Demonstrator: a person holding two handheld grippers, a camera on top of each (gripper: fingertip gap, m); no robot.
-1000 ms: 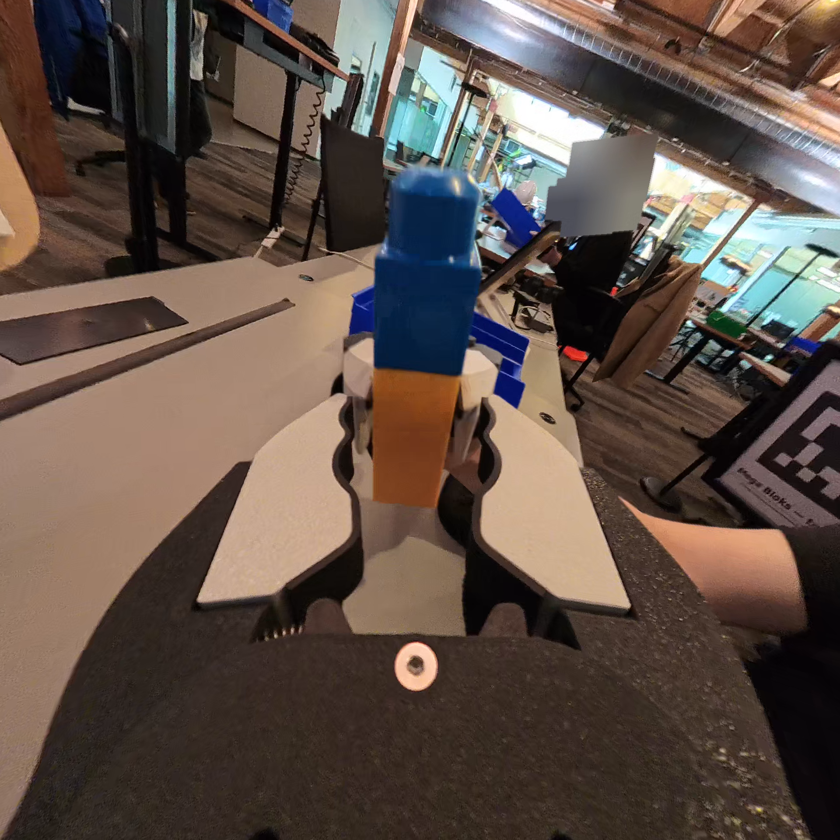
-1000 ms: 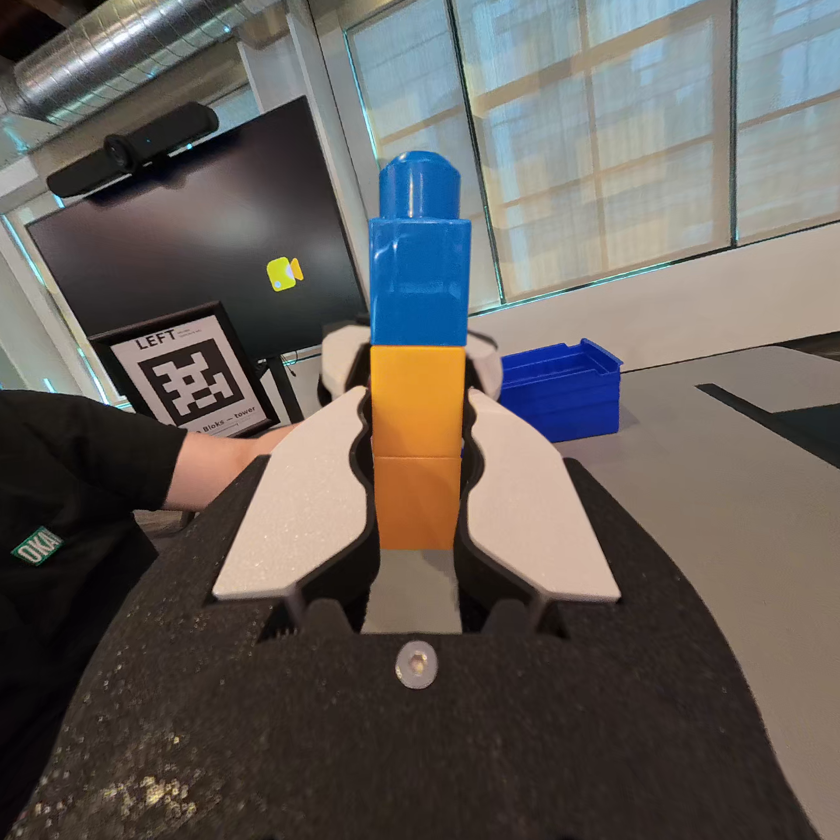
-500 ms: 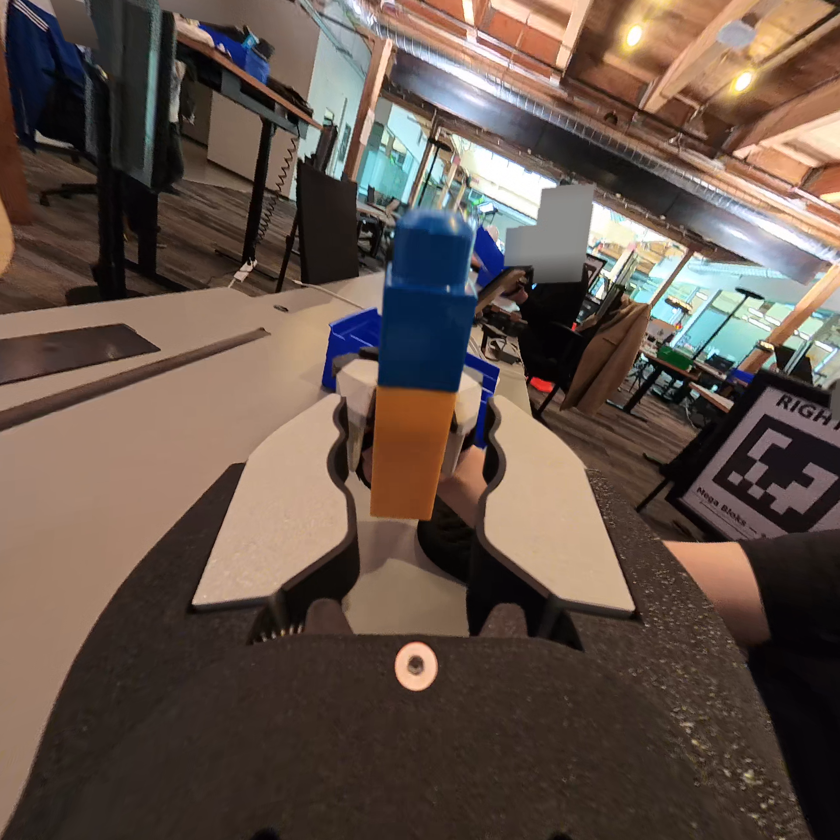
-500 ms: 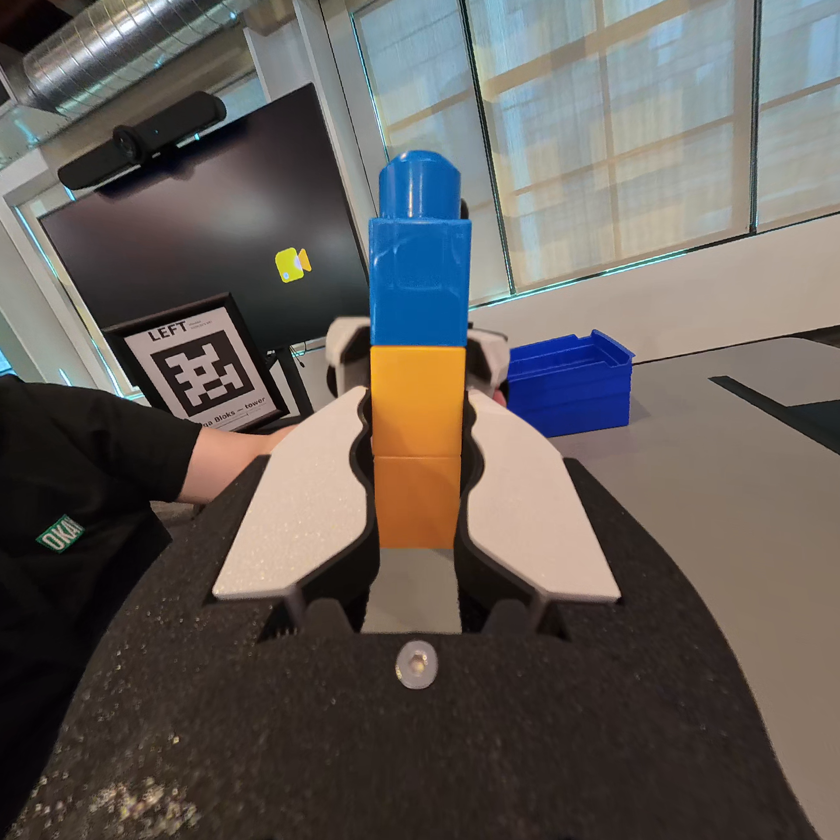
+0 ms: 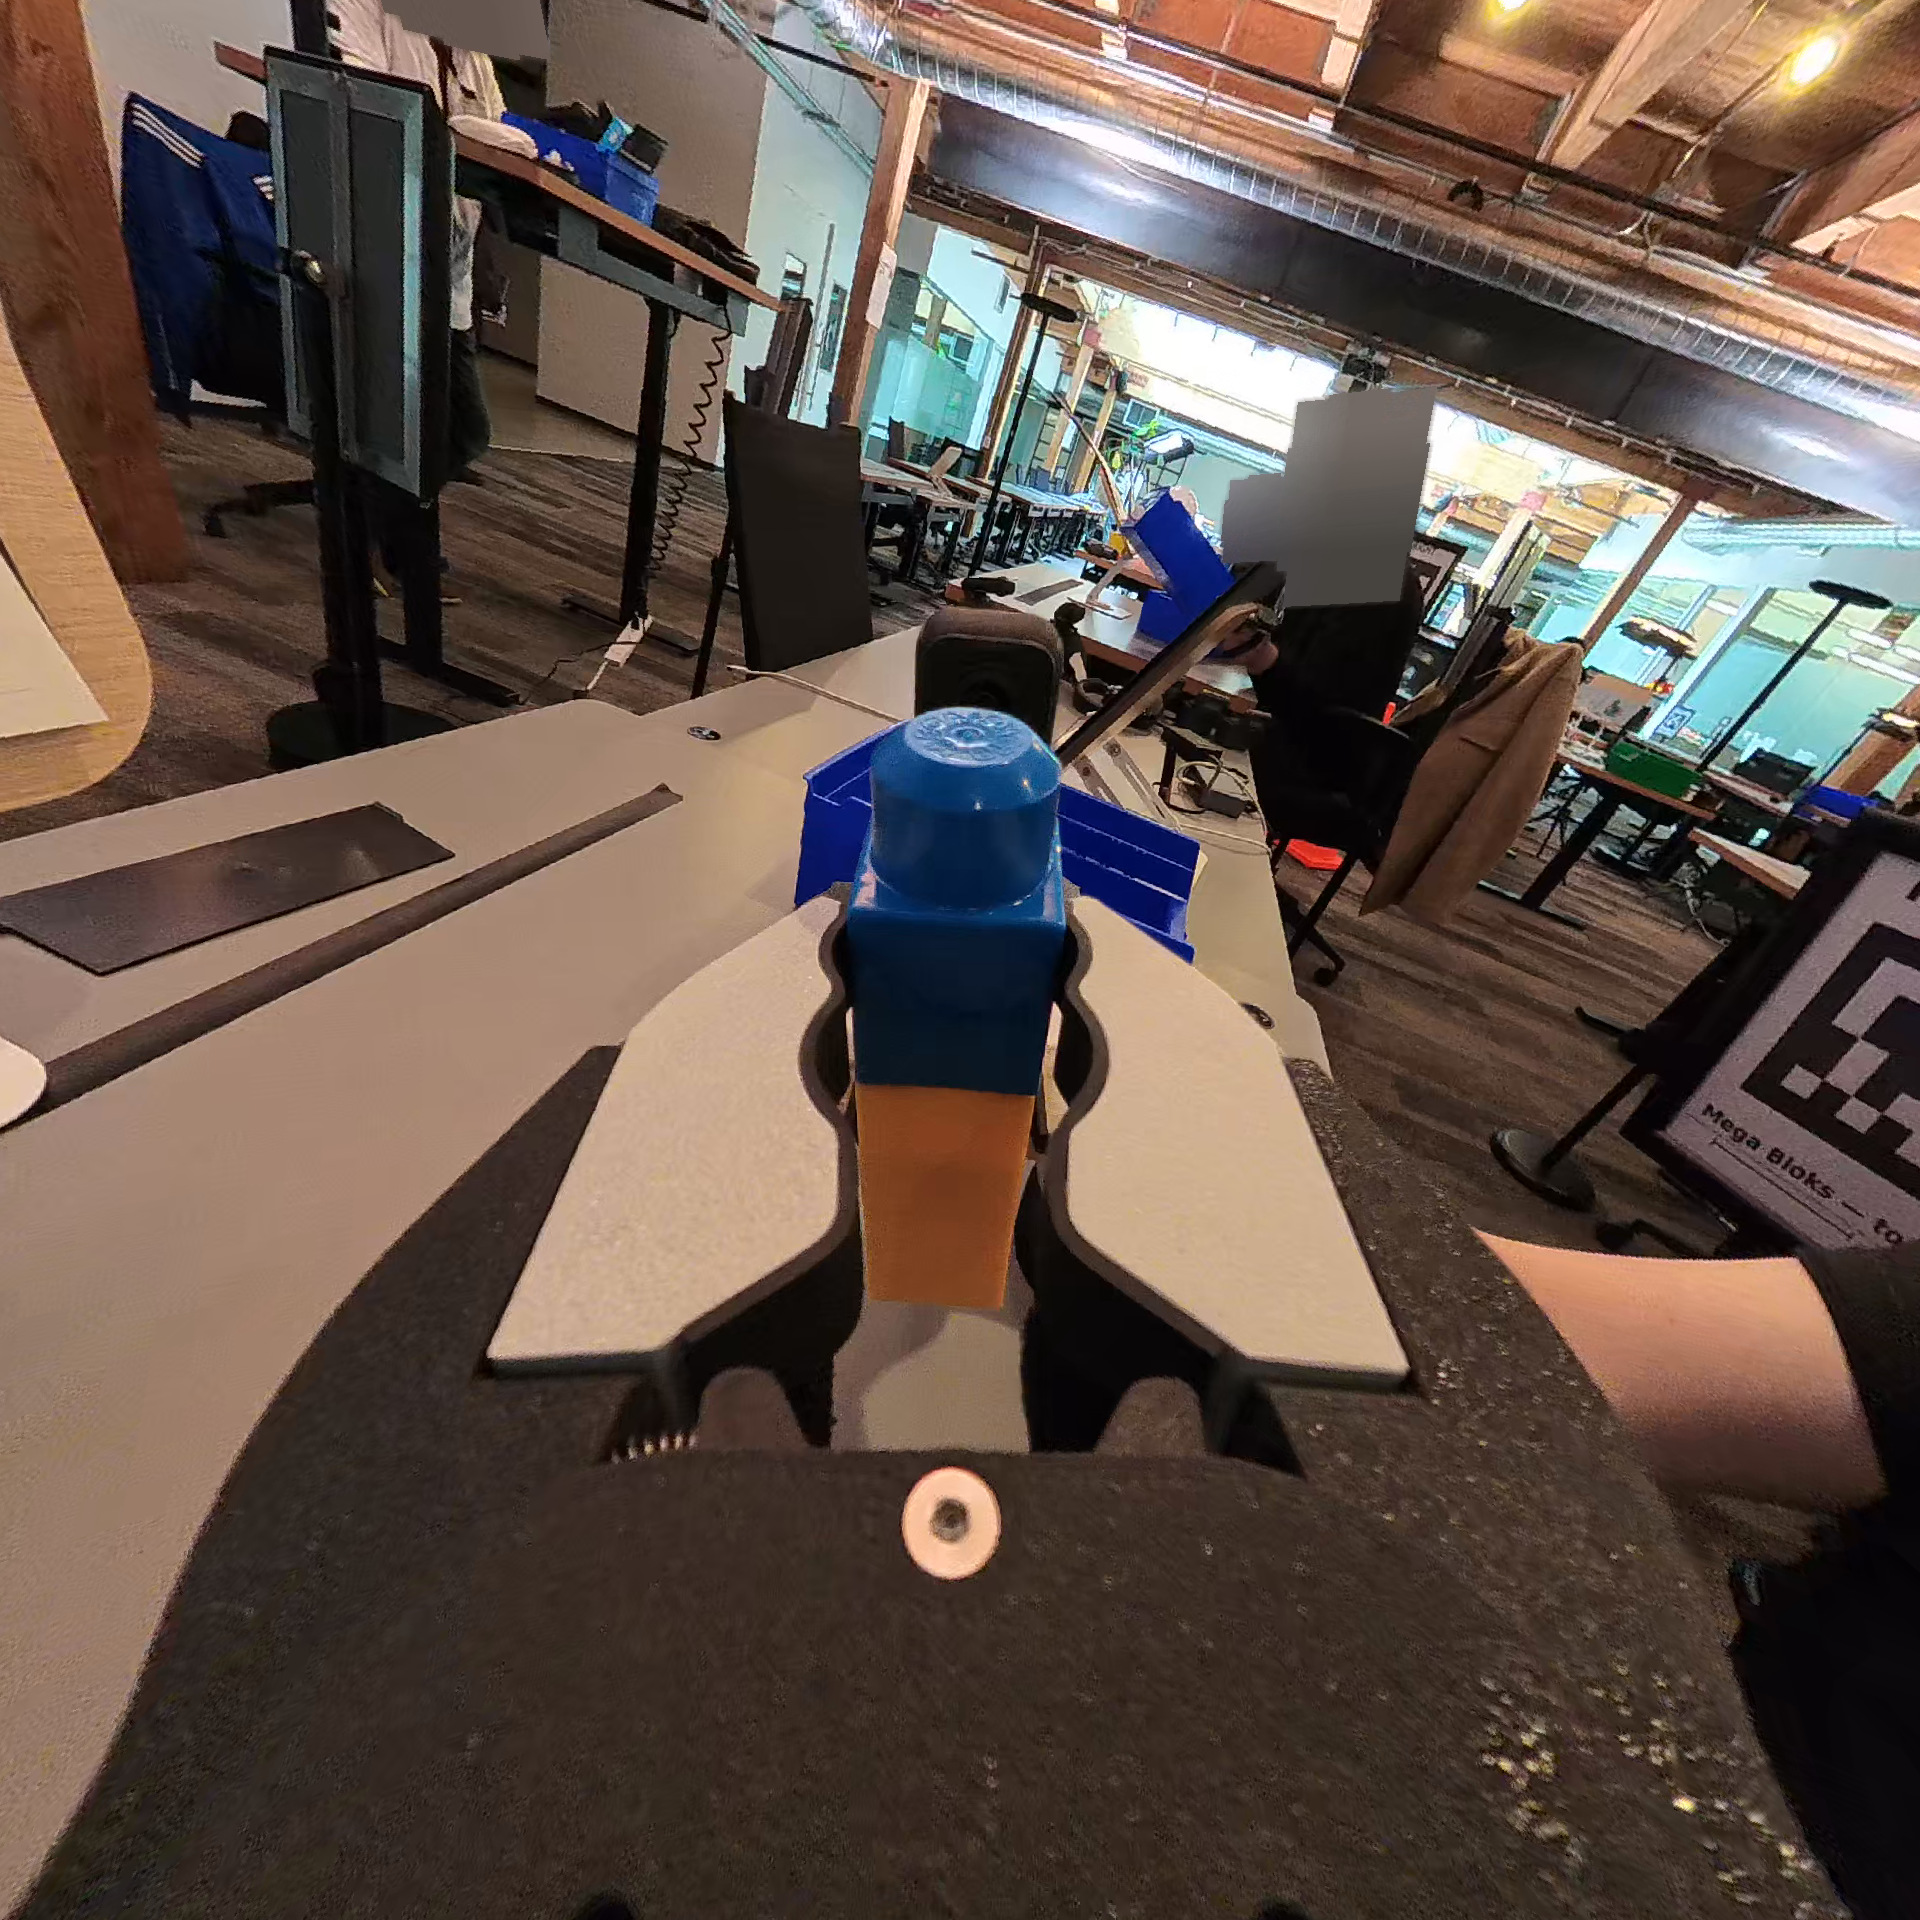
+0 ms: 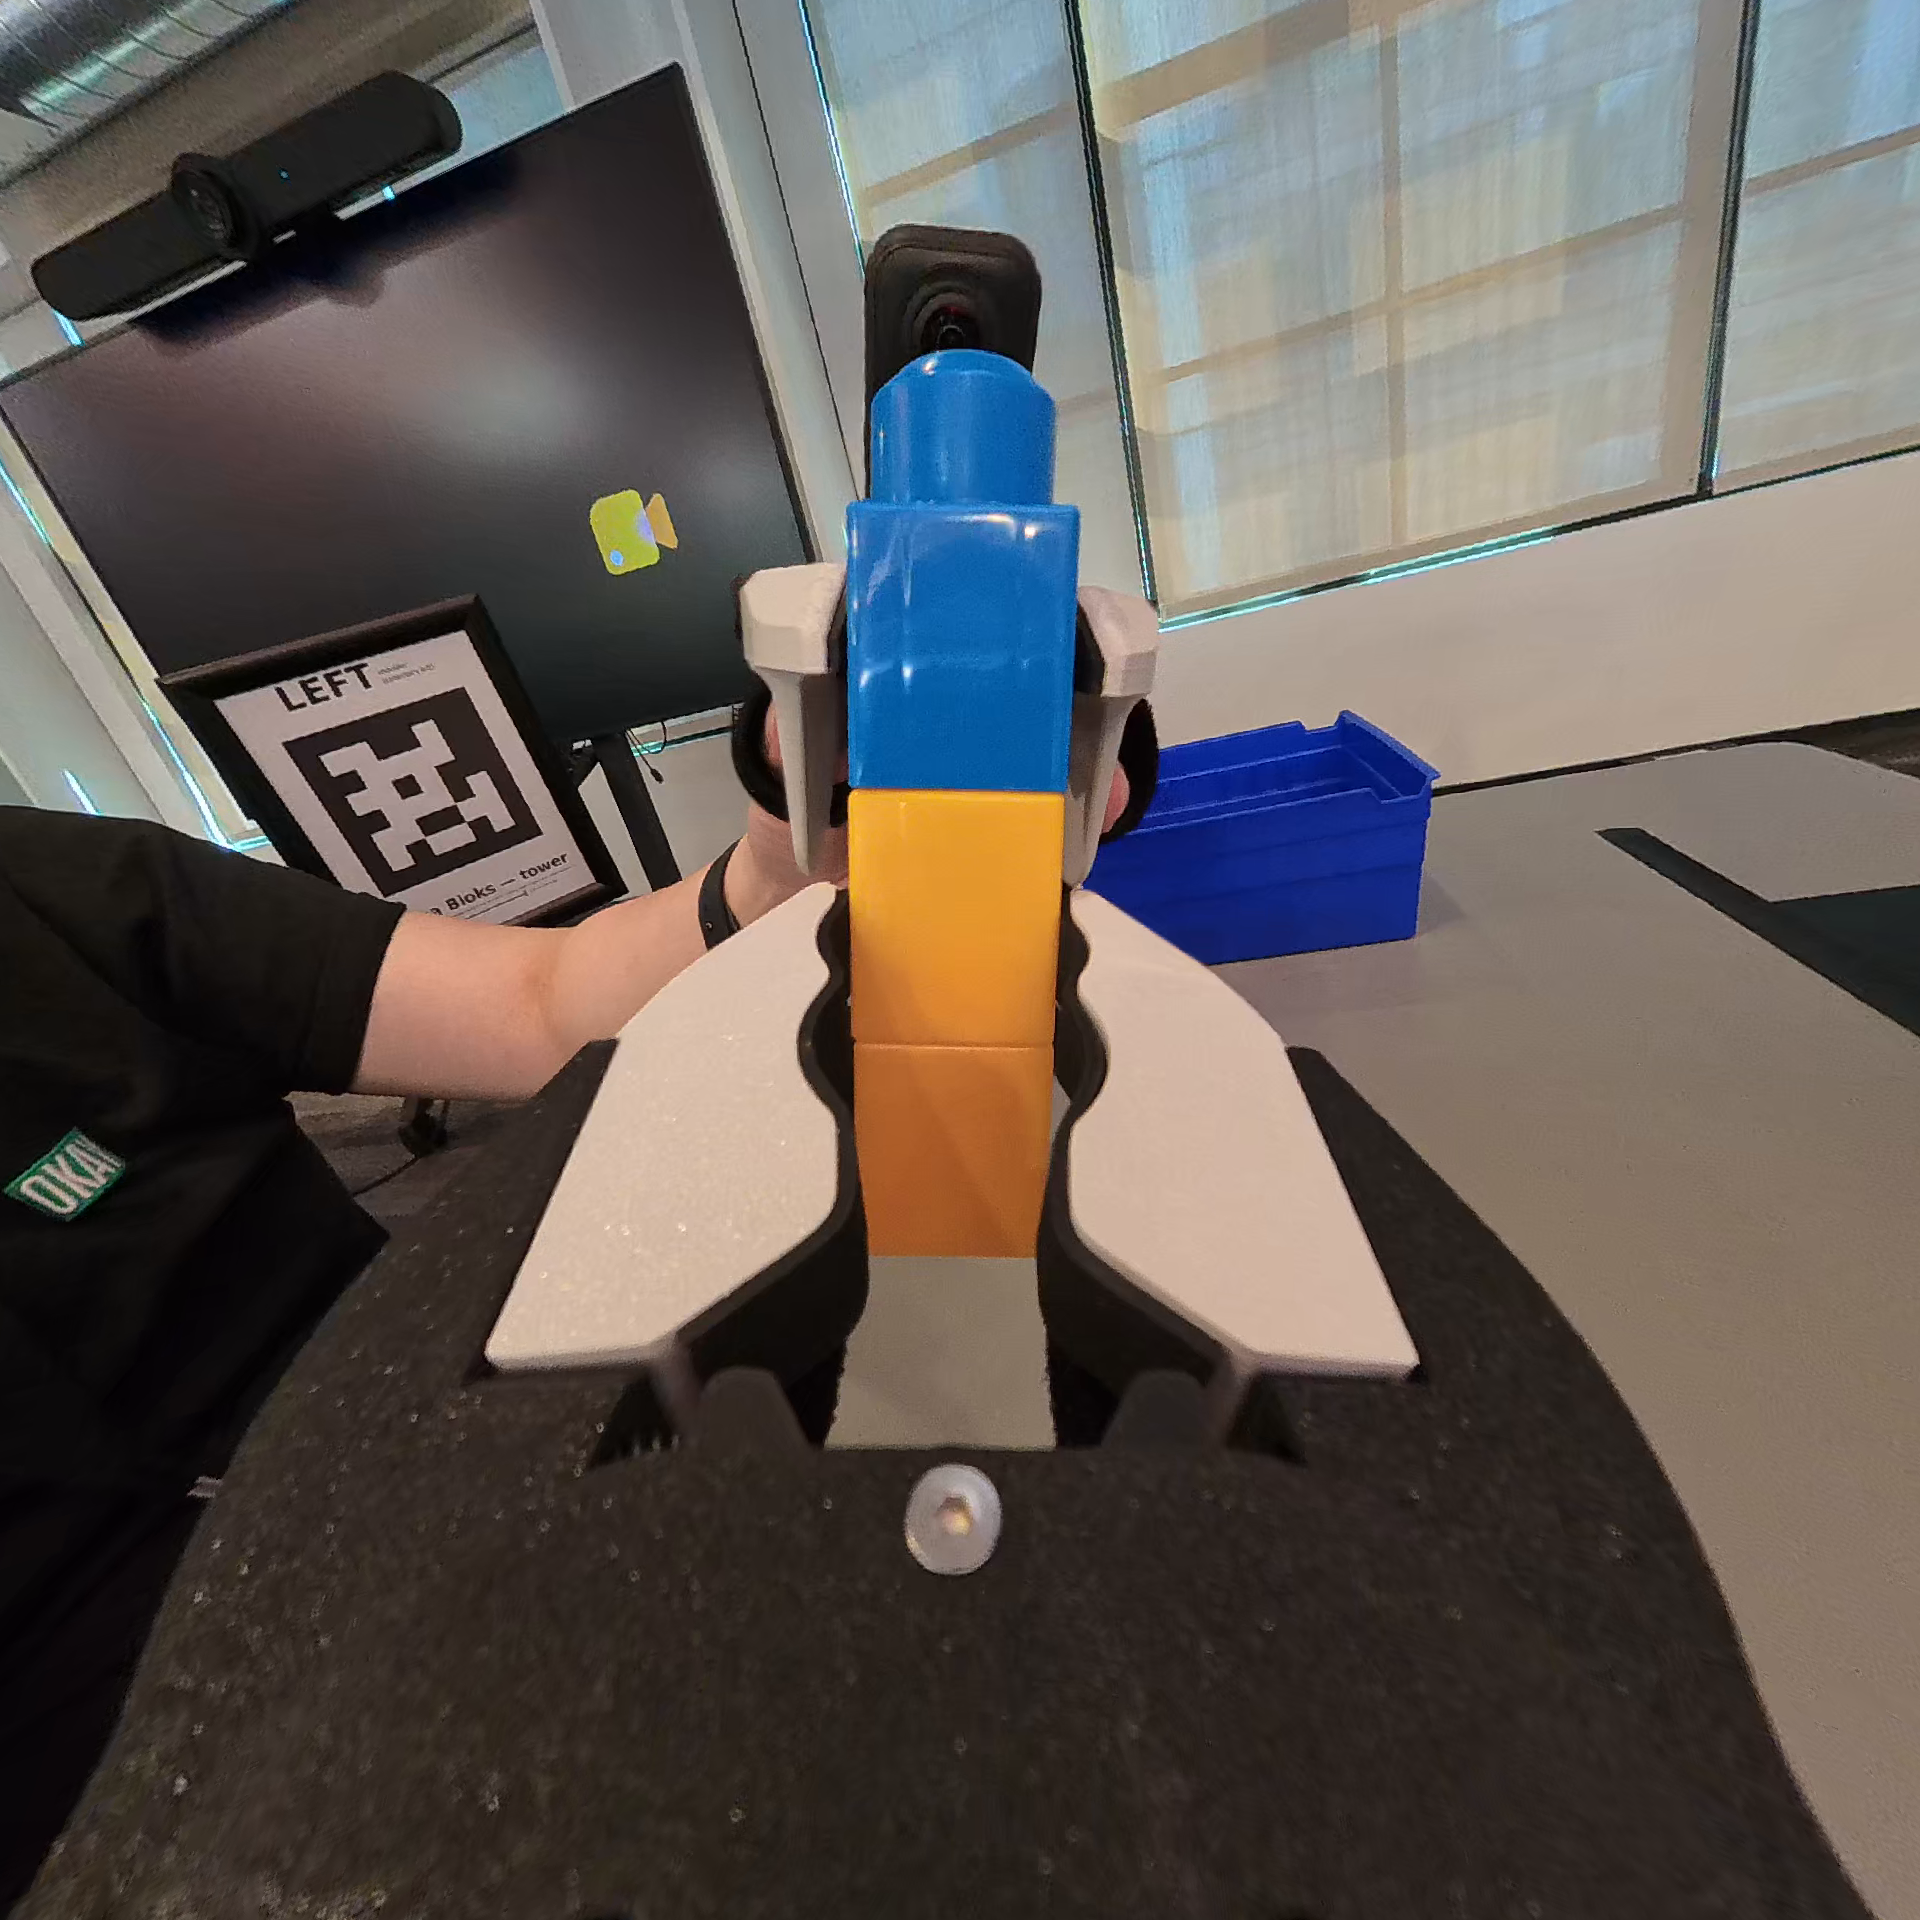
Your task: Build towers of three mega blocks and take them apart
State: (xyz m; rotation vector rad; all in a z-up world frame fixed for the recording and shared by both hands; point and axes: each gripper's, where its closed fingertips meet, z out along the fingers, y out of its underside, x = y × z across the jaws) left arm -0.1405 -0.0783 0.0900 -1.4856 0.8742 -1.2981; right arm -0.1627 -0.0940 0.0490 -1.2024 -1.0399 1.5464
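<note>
Left wrist view
- Left gripper (image 5: 956,997): white two-finger gripper on a black foam body, centre of frame; fingers closed against the sides of the blue block.
- Blue plastic mega block (image 5: 956,966): round stud on top, centre of frame, seated on the block below.
- Orange plastic mega block (image 5: 940,1195): directly under the blue one, lower centre; only one orange block shows here.
- Blue plastic bin (image 5: 1117,857): just behind the tower, on the grey tabletop (image 5: 312,1091).
- Framed marker sign (image 5: 1829,1049): right edge.

Right wrist view
- Right gripper (image 6: 951,1039): white fingers, centre of frame; closed on the orange blocks, at the seam between them.
- Tower: blue block (image 6: 961,644) uppermost, upper orange block (image 6: 954,914) in the middle, lower orange block (image 6: 951,1148) at the base, all joined and upright, held off the table.
- Left gripper, far side (image 6: 951,707): fingers either side of the blue block, upper centre.
- Dark wall screen (image 6: 395,436): upper left.

Progress
- Done: a three-block tower stands complete.
- In hand: judged, disassembly starting; one gripper on the top block, the other on the lower two.
- Left: blue block not yet pulled off; the orange pair not yet split.
</note>
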